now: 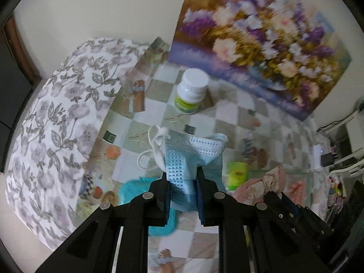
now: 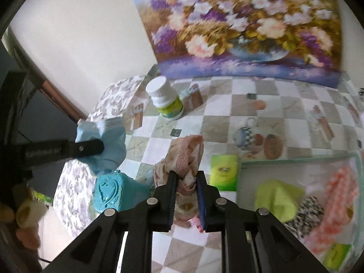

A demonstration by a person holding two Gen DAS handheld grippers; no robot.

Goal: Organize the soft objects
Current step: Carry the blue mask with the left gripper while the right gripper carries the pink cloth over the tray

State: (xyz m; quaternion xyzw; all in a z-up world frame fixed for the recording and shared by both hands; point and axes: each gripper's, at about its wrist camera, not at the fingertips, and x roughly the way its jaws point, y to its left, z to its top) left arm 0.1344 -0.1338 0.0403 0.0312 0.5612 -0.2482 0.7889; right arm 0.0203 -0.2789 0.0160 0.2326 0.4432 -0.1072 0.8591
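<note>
Left hand-held gripper (image 1: 182, 179) pinches a blue mask (image 1: 188, 152); right (image 2: 185, 179) clamps pinkish cloth (image 2: 184, 157) (blurred).

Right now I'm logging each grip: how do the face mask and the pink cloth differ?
The face mask is pale blue with white ear loops, in the left gripper; the pink cloth is peach, lacy and crumpled, in the right gripper. Both are soft, pinched and hanging above the table.

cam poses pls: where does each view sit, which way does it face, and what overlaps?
Left wrist: sits on the left gripper, looking down along its fingers, shut on a blue face mask over the checkered table; right gripper at right edge.
Right wrist: sits on the right gripper, looking down, shut on pink fabric; left gripper with mask at left.
Shared: white bottle, flower painting, table.
</note>
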